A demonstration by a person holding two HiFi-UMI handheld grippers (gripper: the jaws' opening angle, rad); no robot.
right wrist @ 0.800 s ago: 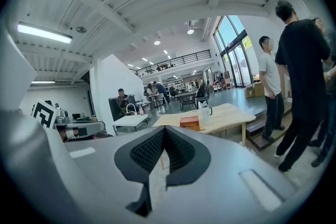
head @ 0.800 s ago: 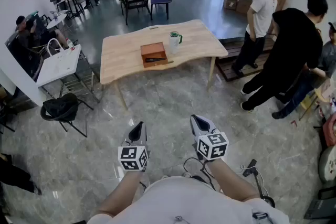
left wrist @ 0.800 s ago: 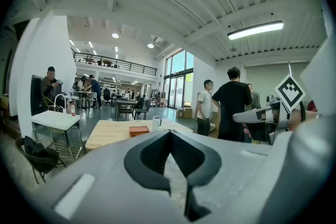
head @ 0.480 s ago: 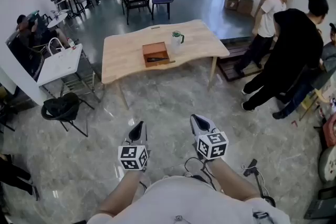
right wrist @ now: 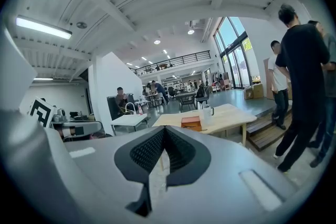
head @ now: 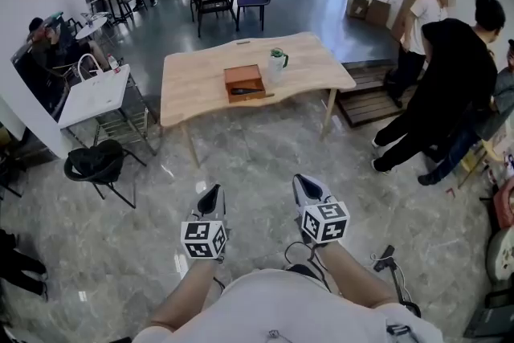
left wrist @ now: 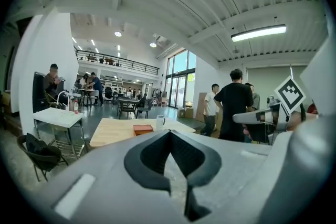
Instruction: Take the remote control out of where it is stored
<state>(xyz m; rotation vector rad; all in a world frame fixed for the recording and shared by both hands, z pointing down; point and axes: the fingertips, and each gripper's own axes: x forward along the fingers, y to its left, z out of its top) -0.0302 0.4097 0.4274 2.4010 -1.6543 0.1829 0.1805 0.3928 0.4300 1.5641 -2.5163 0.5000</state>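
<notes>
Far ahead, a brown wooden box sits on a light wooden table. A dark slim thing lies in the box, too small to identify. A white mug with a green lid stands just right of the box. My left gripper and right gripper hover side by side over the marble floor, well short of the table. Both are shut with nothing between their jaws. The box shows past the left gripper, and the box shows past the right gripper.
Several people stand to the right of the table beside a wooden pallet. On the left are a black chair with a bag and a white table. Cables lie on the floor at my right.
The table and box have drifted slightly right and down in the head view. The person in the white shirt has stepped further back and right. Both grippers keep their place, still shut.
</notes>
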